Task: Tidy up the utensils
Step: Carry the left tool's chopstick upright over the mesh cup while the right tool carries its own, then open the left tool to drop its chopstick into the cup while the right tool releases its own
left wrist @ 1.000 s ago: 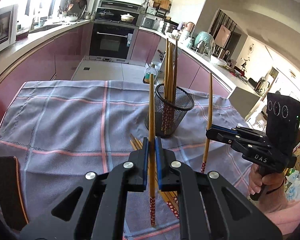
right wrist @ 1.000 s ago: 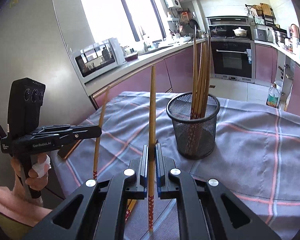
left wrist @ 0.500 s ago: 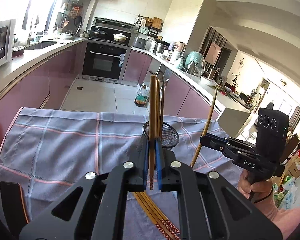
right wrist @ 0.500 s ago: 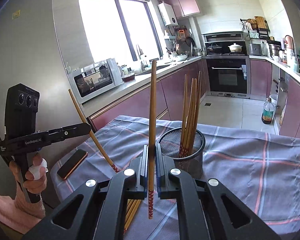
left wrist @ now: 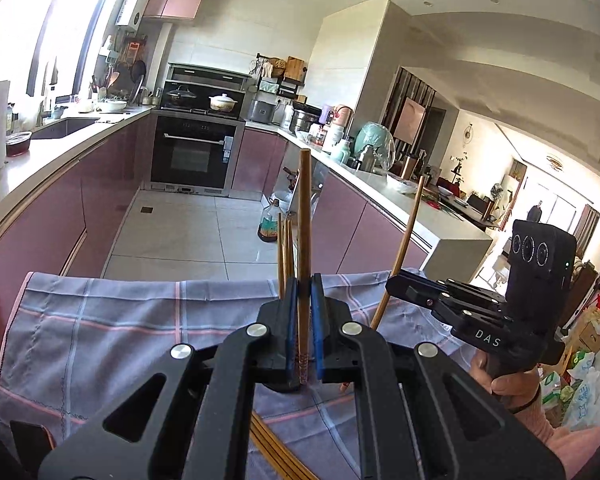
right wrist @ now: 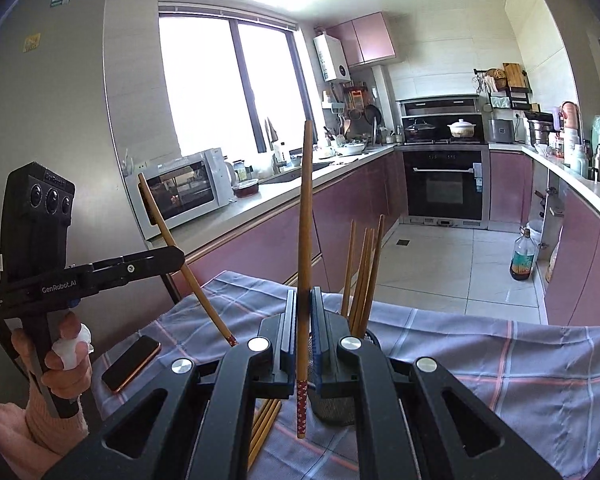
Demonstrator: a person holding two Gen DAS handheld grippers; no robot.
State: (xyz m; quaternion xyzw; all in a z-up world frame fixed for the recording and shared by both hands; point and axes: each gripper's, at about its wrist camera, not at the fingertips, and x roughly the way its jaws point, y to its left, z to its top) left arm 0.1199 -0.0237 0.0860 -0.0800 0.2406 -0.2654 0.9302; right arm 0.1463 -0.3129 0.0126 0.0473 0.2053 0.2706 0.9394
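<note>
Both clenched: left hand-held gripper [left wrist: 303, 328] grasps chopstick [left wrist: 304, 240]; right hand-held gripper [right wrist: 303, 340] grasps second chopstick [right wrist: 305, 240], seemingly upright.

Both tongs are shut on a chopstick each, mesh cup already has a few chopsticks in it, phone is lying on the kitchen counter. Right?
One thing is wrong: the phone lies on the checked cloth on the table, not on the kitchen counter; the right wrist view shows it. The rest holds: left tongs and right tongs each clamp a chopstick, and the mesh cup holds several.
</note>
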